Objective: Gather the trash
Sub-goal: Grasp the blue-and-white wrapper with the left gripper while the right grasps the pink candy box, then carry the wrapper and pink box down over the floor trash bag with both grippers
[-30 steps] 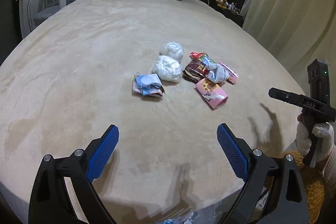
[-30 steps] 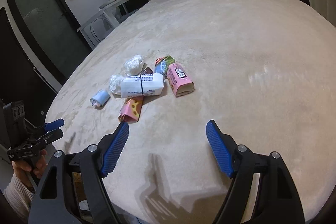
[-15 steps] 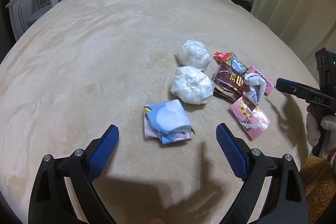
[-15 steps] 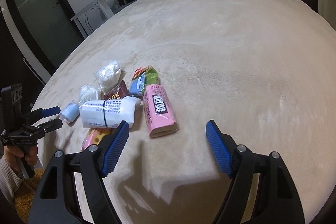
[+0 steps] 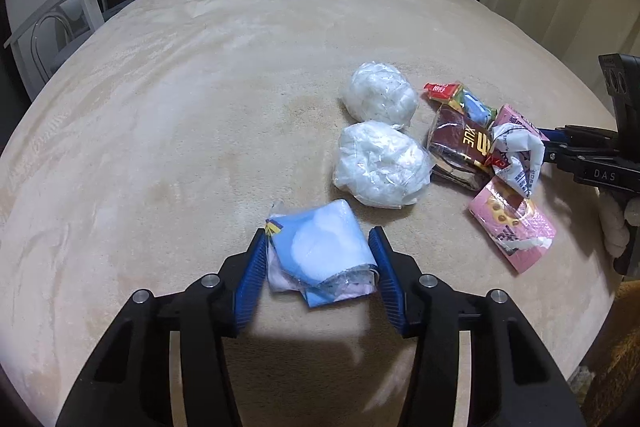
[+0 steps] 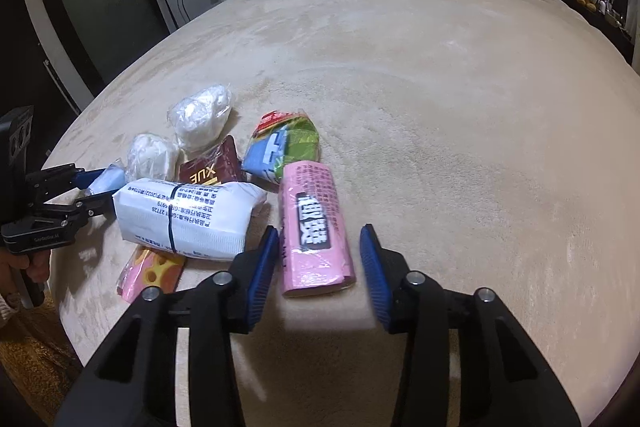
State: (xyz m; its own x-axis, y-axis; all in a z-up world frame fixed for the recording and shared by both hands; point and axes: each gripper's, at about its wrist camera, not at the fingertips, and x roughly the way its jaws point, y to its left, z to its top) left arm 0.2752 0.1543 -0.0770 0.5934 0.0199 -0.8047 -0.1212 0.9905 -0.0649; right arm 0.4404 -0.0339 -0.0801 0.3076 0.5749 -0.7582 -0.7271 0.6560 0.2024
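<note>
I have two pieces of trash in hand at the near edge of the bed (image 5: 168,115). My left gripper (image 5: 320,267) has just closed; its blue pads now press both sides of the light blue packet (image 5: 320,255), which lies on the cover nearest that edge. My right gripper (image 6: 318,263) has also just closed around the pink packet (image 6: 316,227); the left pad touches it, but a slight gap shows at the right pad, so I cannot confirm a firm hold.

The rest lies just beyond in one cluster: two white plastic wads (image 5: 380,163), a dark red wrapper (image 5: 460,147), a white printed pack (image 6: 188,215), a pink and yellow wrapper (image 5: 516,231), and a green and blue wrapper (image 6: 286,143).

Step in hand, in my judgement: the grasp. Next: lift both clear without dragging neighbours, then carry them to a bin, which I cannot see.
</note>
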